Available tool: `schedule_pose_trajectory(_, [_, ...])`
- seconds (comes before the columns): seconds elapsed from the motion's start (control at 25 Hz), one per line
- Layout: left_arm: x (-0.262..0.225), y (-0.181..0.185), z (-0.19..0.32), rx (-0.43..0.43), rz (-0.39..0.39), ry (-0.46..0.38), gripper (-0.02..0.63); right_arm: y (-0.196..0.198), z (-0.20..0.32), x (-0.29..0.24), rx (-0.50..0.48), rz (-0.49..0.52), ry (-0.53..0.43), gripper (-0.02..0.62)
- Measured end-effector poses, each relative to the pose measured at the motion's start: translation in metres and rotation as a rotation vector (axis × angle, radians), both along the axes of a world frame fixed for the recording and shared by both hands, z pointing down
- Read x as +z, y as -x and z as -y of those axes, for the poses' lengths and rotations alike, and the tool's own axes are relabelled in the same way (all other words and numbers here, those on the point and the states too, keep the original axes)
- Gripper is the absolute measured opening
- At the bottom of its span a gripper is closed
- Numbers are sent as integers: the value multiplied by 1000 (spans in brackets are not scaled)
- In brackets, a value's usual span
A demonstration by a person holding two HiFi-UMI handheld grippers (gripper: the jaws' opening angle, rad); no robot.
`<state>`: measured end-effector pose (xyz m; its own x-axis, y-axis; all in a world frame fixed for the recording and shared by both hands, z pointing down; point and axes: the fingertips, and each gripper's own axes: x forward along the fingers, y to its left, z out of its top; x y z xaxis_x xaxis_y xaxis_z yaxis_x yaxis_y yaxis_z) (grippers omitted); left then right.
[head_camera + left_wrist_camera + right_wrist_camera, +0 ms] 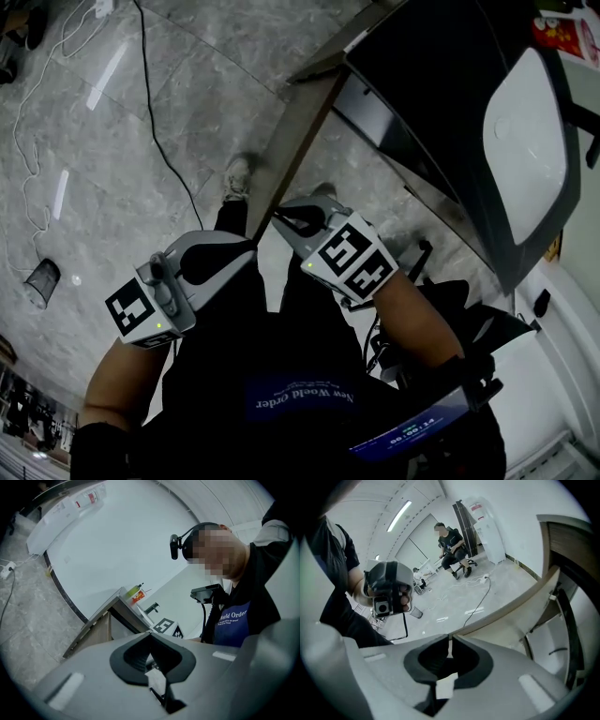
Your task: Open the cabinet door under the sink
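DESK: How do the two hand-held grippers stand?

PHOTOGRAPHER: Both are closed and empty. In its own view the left hand-held gripper [150, 637] has its dark pads pressed together. The right hand-held gripper [449, 645] shows only a hairline slit, with nothing in it. The head view sets them side by side at the person's waist, the left [242, 251] and the right [281, 220], but from that angle the jaws cannot be read.

DESK: And the cabinet door?

PHOTOGRAPHER: It is just beside the right hand-held gripper's tips. The head view shows the cabinet door [298, 145] edge-on, swung out from under the dark counter [422, 66]. The white sink [525, 131] lies beyond, to that gripper's right. The right gripper view shows what the head view cannot: the door's pale face [511, 609] ahead, and the cabinet's inside to its right.

DESK: Anything farther out?

PHOTOGRAPHER: A cable [159, 122] runs across the floor ahead of the left hand-held gripper. Only the right gripper view catches a seated person [450, 538] well off. Only the left gripper view looks back at the operator's head-mounted camera [174, 545].
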<state>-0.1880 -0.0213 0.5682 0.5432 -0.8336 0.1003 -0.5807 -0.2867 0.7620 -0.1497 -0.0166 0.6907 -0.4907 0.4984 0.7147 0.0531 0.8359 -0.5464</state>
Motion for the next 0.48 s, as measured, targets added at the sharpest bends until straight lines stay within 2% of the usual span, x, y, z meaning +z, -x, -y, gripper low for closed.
schedule_pose_trajectory(0.16, [-5,17,-8,-31,-3,-15,2,66,3,6,-5,65,-45,26])
schedule_pose_trajectory(0.24, [-9,27,-13,-47,0,-23,2,91,4,14,-41,44,-54,21])
schedule_pose_trajectory(0.36, [-13,45,-22,-72,0,-27,2,90,-10,33,-163,-49,-56,3])
schedule_pose_trajectory(0.48, [-12,59,-31,-98,-4,-21,2,88,-13,36,-148,-81,-44,3])
